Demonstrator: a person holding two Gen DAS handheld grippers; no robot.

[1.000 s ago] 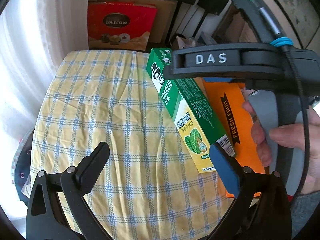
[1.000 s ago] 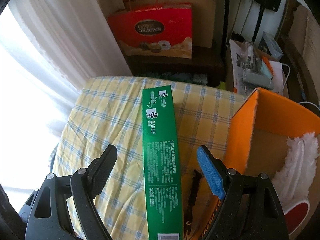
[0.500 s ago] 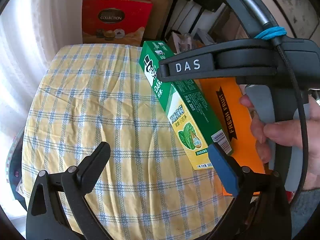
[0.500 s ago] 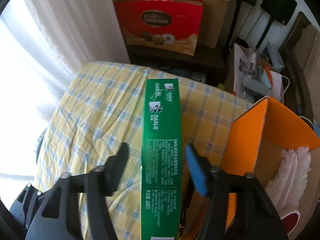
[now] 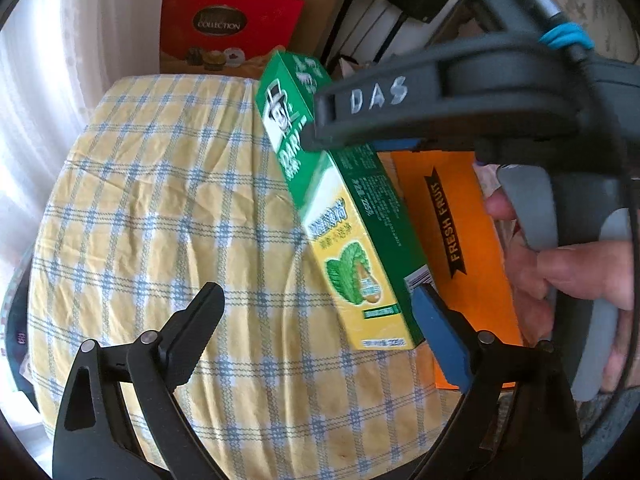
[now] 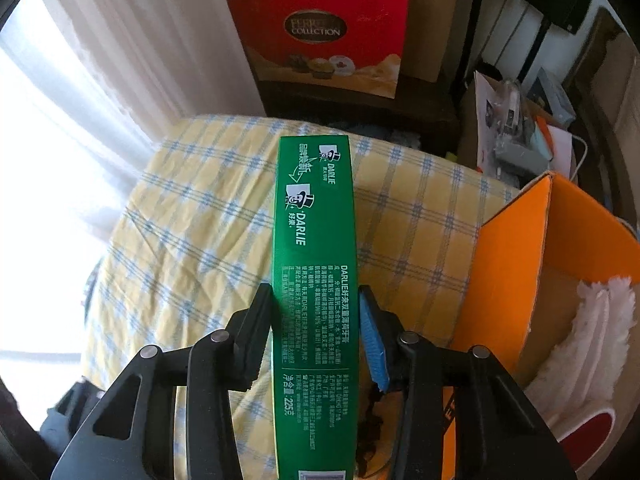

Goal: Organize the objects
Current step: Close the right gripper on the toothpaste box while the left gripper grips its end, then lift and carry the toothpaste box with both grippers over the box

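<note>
Pinching the green toothpaste box (image 6: 314, 280) by its long sides, the right gripper (image 6: 316, 332) has just been closing its fingers (image 6: 256, 328) until both pads press the carton, which now tilts clear of the checked tabletop (image 6: 192, 216) beside the orange box (image 6: 516, 248); judged ready for lifting into that box. Against the earlier frame, those fingers stood spread with the carton lying flat between them. Left gripper (image 5: 316, 320): fingers spread, empty, near the carton's end.
</note>
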